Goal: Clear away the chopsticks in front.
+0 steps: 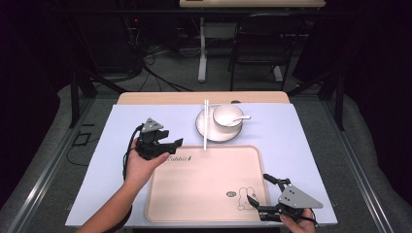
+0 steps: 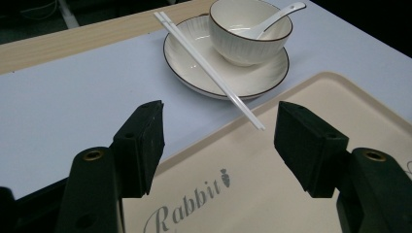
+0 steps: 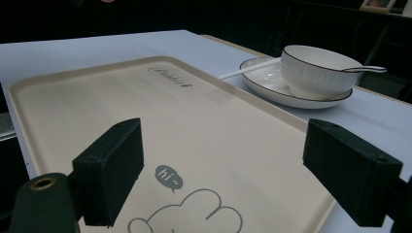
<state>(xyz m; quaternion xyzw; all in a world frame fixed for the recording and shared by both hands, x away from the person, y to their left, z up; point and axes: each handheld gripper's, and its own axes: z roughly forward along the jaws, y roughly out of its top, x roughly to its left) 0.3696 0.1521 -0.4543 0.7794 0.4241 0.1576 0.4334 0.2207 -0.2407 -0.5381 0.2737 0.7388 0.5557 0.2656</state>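
White ribbed bowl (image 1: 228, 115) w/ dark rim, centred on matching plate (image 1: 201, 127). White spoon (image 1: 241, 117) inside, handle out over bowl's right rim. Pale blue cover (image 1: 111, 160) on wooden table (image 1: 160, 98), wood showing at far edge. Bkgd: black chair (image 1: 262, 43), floor cables (image 1: 145, 58).

A dim room holds a dark chair (image 1: 262, 43) and a white-legged desk (image 1: 201, 48) on grey floor (image 1: 184, 73).

One tray (image 1: 204, 194), plate (image 1: 206, 130), bowl (image 1: 227, 115), spoon (image 1: 243, 117), two chopsticks (image 1: 205, 125).
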